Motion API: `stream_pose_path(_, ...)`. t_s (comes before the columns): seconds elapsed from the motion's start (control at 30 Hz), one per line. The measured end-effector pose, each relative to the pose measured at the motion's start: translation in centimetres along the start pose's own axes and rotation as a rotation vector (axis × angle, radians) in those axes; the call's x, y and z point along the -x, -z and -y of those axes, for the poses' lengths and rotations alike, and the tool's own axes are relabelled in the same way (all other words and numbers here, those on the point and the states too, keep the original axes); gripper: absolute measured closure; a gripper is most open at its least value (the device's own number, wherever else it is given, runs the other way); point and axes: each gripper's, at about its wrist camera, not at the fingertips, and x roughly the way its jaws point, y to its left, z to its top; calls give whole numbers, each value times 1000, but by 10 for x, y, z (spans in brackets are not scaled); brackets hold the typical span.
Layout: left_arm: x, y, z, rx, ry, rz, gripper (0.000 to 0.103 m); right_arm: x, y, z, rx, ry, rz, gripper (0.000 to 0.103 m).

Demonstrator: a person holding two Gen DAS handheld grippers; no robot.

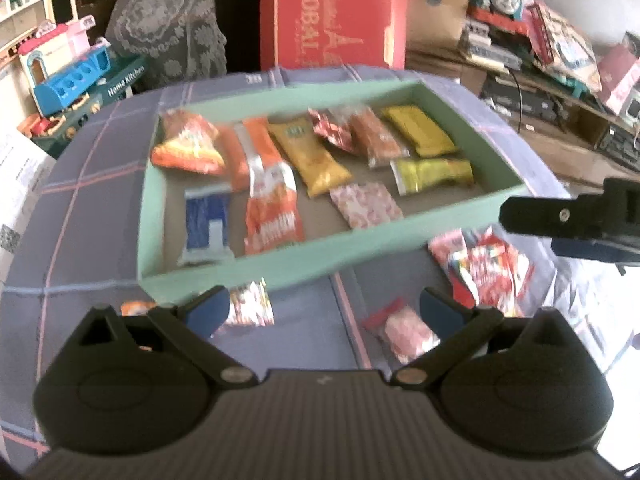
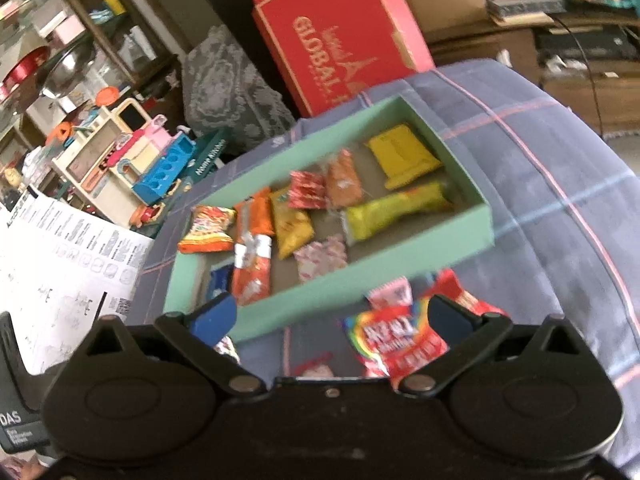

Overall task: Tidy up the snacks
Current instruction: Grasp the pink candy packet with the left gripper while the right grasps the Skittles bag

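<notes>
A green shallow box (image 1: pixel 280 262) (image 2: pixel 486 224) sits on a blue plaid cloth and holds several snack packets, orange, yellow, blue and pink. My left gripper (image 1: pixel 324 312) is open and empty, just in front of the box's near wall. Loose snacks lie outside the box: a small pink packet (image 1: pixel 406 334), a pink-white packet (image 1: pixel 250 308) and a red candy bag (image 1: pixel 486 270) (image 2: pixel 400 340). My right gripper (image 2: pixel 330 316) is open and empty, above the red candy bag; it also shows in the left wrist view (image 1: pixel 568 220) at the right.
A red "Global" box (image 1: pixel 334 12) (image 2: pixel 340 36) stands behind the table. Toy kitchen sets (image 1: pixel 68 60) (image 2: pixel 132 160) crowd the left. A printed white sheet (image 2: pixel 68 256) lies at the left. Shelves with clutter (image 1: pixel 540 48) are at the right.
</notes>
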Motion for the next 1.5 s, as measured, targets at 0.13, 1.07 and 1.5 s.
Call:
stream_pose_path(0.13, -11, 13, 7, -19, 0, -43, 0, -3, 12, 17, -37, 19, -29, 0)
stream_pose_path(1.07, -72, 24, 27, -8, -57, -126, 0, -19, 45, 61, -113, 109, -58, 0)
stream_pose_path(1.5, -62, 35, -21, 82, -55, -120, 0, -56, 45, 15, 128, 163, -81, 29)
